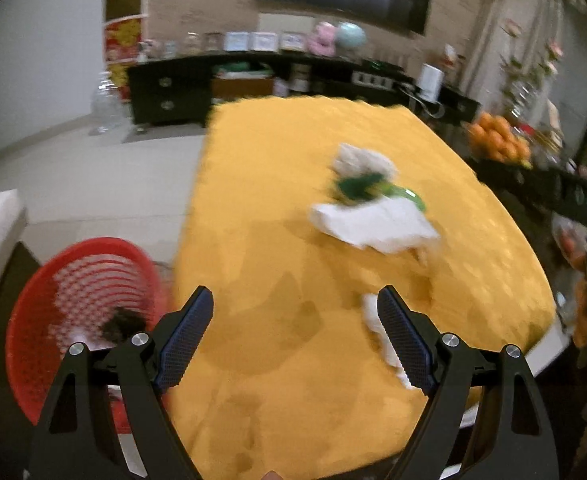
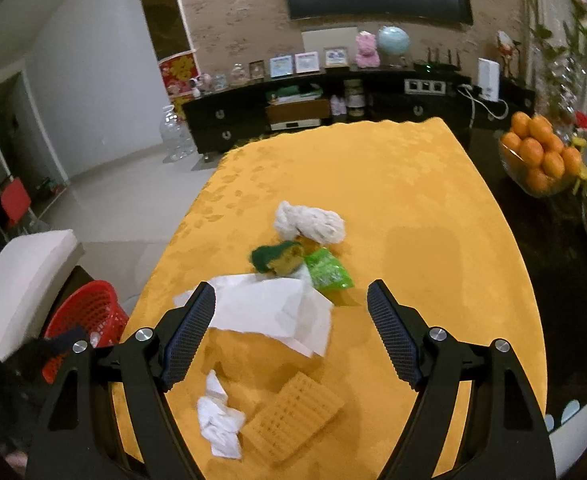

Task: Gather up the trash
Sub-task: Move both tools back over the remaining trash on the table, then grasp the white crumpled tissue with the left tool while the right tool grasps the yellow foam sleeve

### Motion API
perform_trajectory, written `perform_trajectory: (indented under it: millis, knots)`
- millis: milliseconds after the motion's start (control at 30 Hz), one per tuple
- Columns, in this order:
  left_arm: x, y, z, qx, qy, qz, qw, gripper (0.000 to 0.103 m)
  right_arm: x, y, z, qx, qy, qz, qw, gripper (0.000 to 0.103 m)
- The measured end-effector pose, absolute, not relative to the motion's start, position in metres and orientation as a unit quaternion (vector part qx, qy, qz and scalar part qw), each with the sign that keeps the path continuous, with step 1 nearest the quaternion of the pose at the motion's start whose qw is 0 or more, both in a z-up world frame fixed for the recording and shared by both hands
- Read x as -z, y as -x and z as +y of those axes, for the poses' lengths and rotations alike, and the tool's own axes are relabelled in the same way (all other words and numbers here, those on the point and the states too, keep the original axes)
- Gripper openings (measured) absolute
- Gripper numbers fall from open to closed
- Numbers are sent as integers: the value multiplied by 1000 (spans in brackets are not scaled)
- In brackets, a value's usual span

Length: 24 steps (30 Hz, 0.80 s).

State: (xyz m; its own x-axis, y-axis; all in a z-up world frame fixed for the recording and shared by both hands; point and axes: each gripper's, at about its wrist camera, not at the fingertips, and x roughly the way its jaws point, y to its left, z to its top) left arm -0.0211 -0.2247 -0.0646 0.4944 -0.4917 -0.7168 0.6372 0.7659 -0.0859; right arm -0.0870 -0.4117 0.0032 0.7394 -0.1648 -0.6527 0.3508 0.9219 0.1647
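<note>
Black, with blue pads, the left tool (image 1: 295,336) and right tool (image 2: 291,330) both hang spread and empty above the yellow surface (image 2: 413,200), where white tissue (image 2: 277,312), a crumpled wad (image 2: 219,420) and a green wrapper (image 2: 327,270) lie; the red basket (image 1: 81,292) left of it holds something dark; no writing legible

No legible text, labels or numbers anywhere
</note>
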Motion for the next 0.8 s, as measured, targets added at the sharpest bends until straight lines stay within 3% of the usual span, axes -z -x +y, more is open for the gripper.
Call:
perform_trajectory:
  millis: [400,600,667,800]
  knots:
    - [103,48,-280,380,-145,403,820,80,0,98,-427,149,-164,329,918,76]
    - [118,40,-285,380,-133,433,807,56,5,98,-429,146,-168,336,915,76]
    - [119,38,-285,377,-135,435,806,44,7,98,-430,146,-169,337,914,76]
    - [116,35,-279,375,-131,433,809,38,14,98,-432,145,-177,344,911,76]
